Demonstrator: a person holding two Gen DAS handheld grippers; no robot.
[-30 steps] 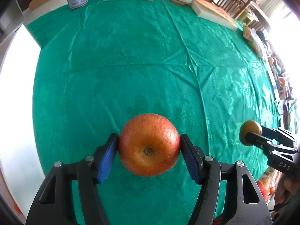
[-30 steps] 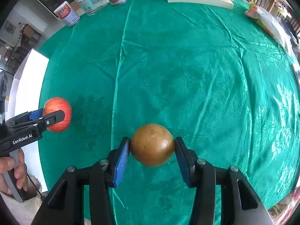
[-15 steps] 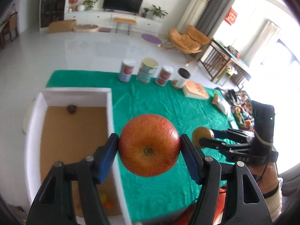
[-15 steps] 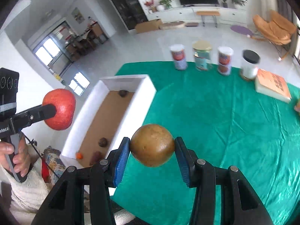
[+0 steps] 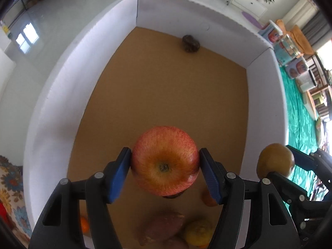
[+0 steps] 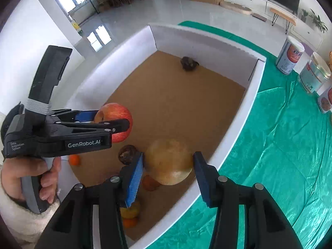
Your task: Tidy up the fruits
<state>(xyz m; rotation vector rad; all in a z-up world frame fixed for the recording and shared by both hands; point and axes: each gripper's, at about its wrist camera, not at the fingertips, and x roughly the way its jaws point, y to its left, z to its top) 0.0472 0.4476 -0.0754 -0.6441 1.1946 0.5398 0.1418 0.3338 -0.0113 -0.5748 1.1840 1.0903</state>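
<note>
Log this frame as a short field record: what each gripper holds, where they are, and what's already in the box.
left gripper: shut on red apple, above the box floor
right gripper: shut on brown round fruit, over the box's near right wall
box: white walls, brown floor, on green tablecloth
box contents: dark fruit at far wall; several more fruits at near end
background: cans on the cloth

Glossy green cloth (image 6: 280, 145); matt white box (image 6: 234, 128) with brown cardboard floor.
</note>
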